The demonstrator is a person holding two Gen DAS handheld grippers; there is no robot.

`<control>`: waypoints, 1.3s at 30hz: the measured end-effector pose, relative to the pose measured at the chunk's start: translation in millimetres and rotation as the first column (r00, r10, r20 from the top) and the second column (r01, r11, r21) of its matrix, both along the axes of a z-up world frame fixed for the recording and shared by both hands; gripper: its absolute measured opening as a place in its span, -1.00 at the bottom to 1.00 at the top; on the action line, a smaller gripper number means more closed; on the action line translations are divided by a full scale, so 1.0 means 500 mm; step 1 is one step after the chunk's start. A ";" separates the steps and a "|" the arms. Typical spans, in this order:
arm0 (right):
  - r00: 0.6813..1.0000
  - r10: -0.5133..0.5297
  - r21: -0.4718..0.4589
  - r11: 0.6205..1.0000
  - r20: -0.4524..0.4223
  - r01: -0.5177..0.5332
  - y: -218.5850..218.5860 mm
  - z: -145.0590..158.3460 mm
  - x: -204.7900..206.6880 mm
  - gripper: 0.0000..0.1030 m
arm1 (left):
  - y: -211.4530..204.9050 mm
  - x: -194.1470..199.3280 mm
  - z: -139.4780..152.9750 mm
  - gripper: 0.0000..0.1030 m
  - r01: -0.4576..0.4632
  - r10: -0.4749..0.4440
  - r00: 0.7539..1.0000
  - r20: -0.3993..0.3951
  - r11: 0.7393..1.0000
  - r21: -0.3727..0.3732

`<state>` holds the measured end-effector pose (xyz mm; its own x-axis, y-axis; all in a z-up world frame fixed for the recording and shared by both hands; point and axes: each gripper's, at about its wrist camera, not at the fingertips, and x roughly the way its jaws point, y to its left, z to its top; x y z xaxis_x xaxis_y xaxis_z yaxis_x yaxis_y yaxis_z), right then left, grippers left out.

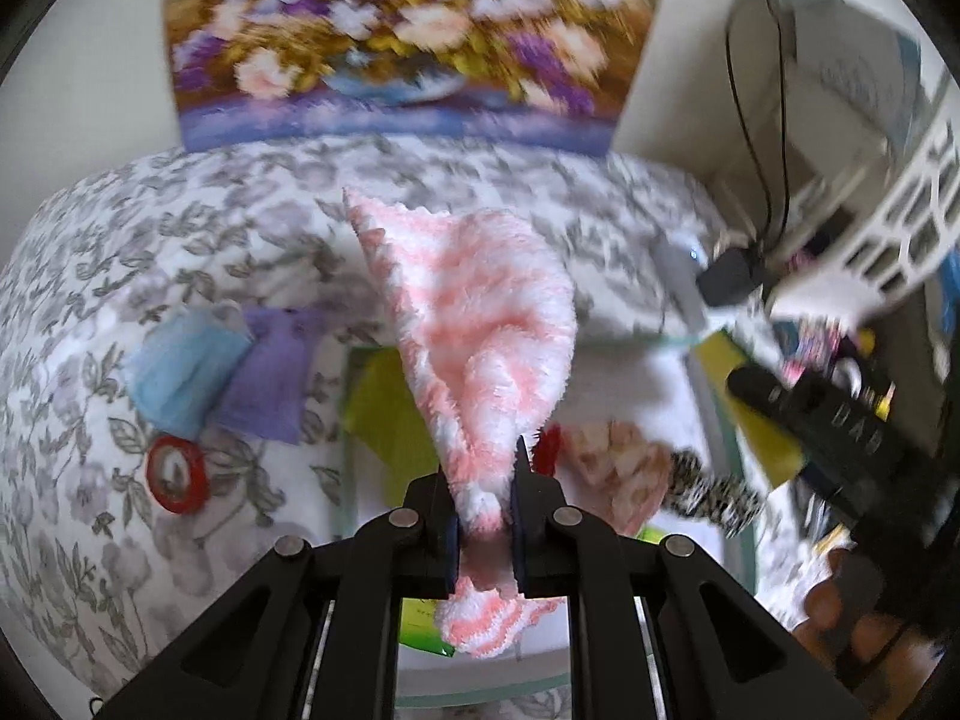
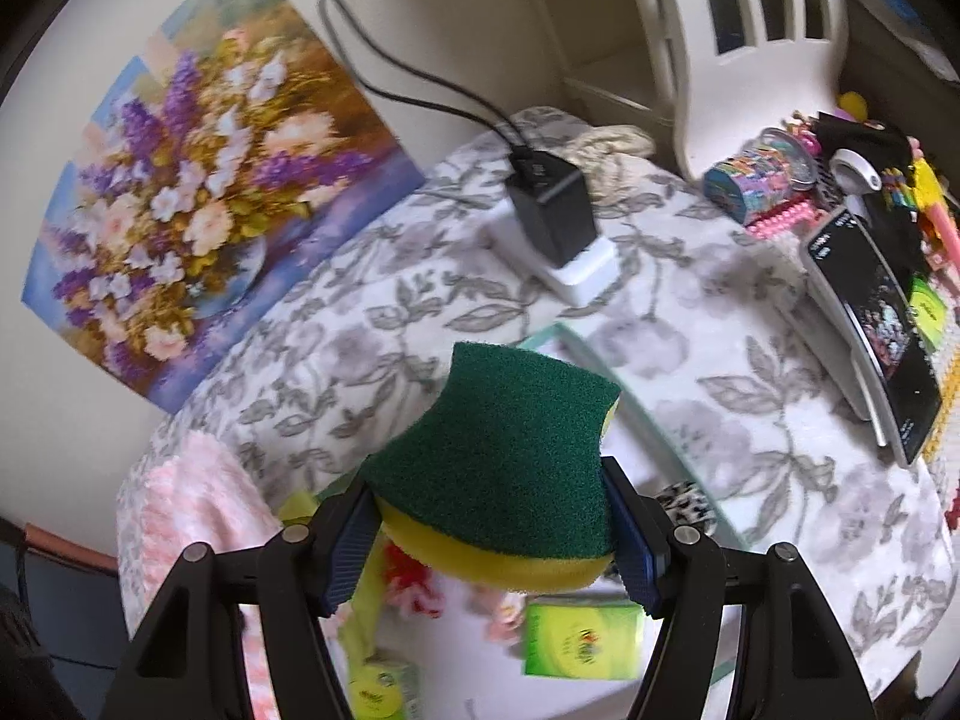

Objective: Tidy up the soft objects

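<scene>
My left gripper (image 1: 483, 492) is shut on a fluffy pink-and-white cloth (image 1: 474, 324), which stands up from the jaws above a white tray with a teal rim (image 1: 480, 695). In the tray lie a yellow-green cloth (image 1: 384, 414), a pink floral piece (image 1: 624, 468), a red scrunchie (image 1: 549, 447) and a black-and-white patterned piece (image 1: 708, 495). My right gripper (image 2: 489, 498) is shut on a sponge (image 2: 510, 432) with a green scouring top and a yellow body, held over the same tray's rim (image 2: 660, 426). The sponge's yellow side (image 1: 759, 438) shows at the right of the left wrist view.
A blue cloth (image 1: 180, 366), a purple cloth (image 1: 270, 378) and a red tape roll (image 1: 177, 474) lie on the floral tablecloth left of the tray. Green packets (image 2: 582, 639) sit in the tray. A black charger (image 2: 552, 210), a phone (image 2: 870, 324), a white basket (image 2: 750, 30) and small clutter crowd the right.
</scene>
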<state>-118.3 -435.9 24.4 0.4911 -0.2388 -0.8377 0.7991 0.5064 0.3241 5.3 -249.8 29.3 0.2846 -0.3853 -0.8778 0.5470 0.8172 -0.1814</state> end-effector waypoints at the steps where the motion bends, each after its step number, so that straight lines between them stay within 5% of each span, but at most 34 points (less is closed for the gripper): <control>1: 1.000 -0.013 -0.008 1.000 -0.019 0.013 -0.007 -0.006 -0.005 0.38 | -0.012 -0.006 -0.015 -0.74 0.020 -0.020 1.000 -0.008 0.999 0.026; 15: 0.989 0.003 -0.070 0.997 -0.148 -0.013 -0.018 -0.048 0.004 0.39 | -0.066 -0.001 -0.155 -0.71 0.066 -0.051 0.995 -0.080 0.978 0.199; 22: 0.981 0.029 -0.095 0.994 -0.193 -0.049 -0.008 -0.051 0.019 0.42 | -0.073 0.002 -0.175 -0.68 0.067 -0.047 0.995 -0.093 0.972 0.225; 32: 0.976 0.083 -0.078 0.992 -0.203 -0.101 0.005 -0.021 0.027 0.46 | -0.059 0.006 -0.146 -0.02 0.044 -0.023 0.994 -0.107 0.979 0.200; 39: 0.982 0.093 -0.062 0.993 -0.162 -0.105 0.011 0.001 0.024 0.52 | -0.043 0.010 -0.101 0.25 0.029 -0.015 0.996 -0.086 0.987 0.160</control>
<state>-106.2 -430.2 24.8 0.3773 -0.2563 -0.8899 0.7823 0.6025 0.1581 10.2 -271.3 -21.4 0.2000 -0.2423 -0.9494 0.5535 0.8274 -0.0946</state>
